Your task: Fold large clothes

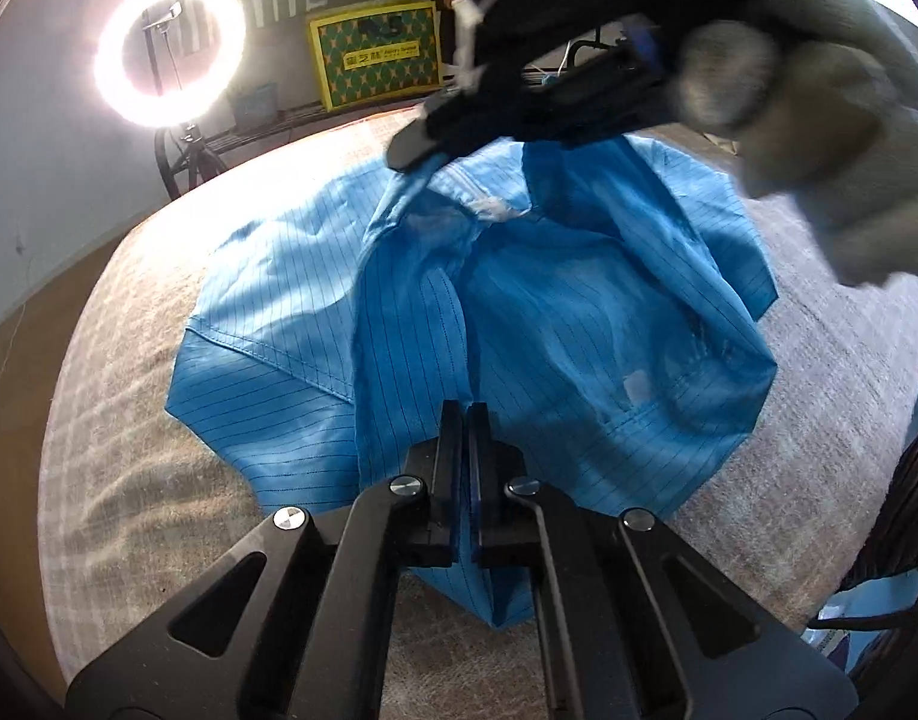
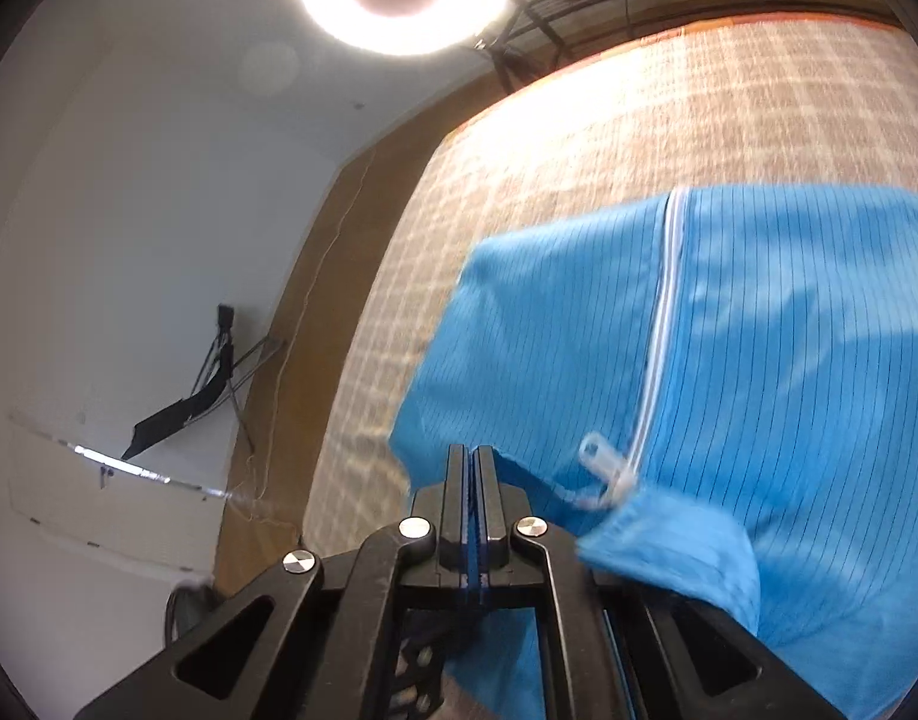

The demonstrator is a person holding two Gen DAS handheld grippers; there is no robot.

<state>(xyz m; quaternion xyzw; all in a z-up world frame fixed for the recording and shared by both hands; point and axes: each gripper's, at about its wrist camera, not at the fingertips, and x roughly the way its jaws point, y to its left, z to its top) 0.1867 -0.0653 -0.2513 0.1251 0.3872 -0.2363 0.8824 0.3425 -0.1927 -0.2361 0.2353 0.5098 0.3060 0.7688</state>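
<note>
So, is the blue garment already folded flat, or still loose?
Still loose: the blue garment lies bunched on the carpet, one edge lifted by the right hand-held gripper.

Your left wrist camera looked steeply down, close over the blue garment (image 1: 519,312); your right one faced across the rug (image 2: 639,138) toward the wall. Both shared garment, rug and ring light (image 1: 170,51).

- A glowing round ring light (image 1: 170,49) stands on a dark stand (image 1: 186,157).
- A yellow-framed green patterned box (image 1: 376,53) sits beyond the beige checked carpet (image 1: 159,468).
- A black folded tripod (image 2: 201,390) leans against the white wall (image 2: 129,210).
- A brown wooden floor strip (image 2: 291,330) borders the carpet.
</note>
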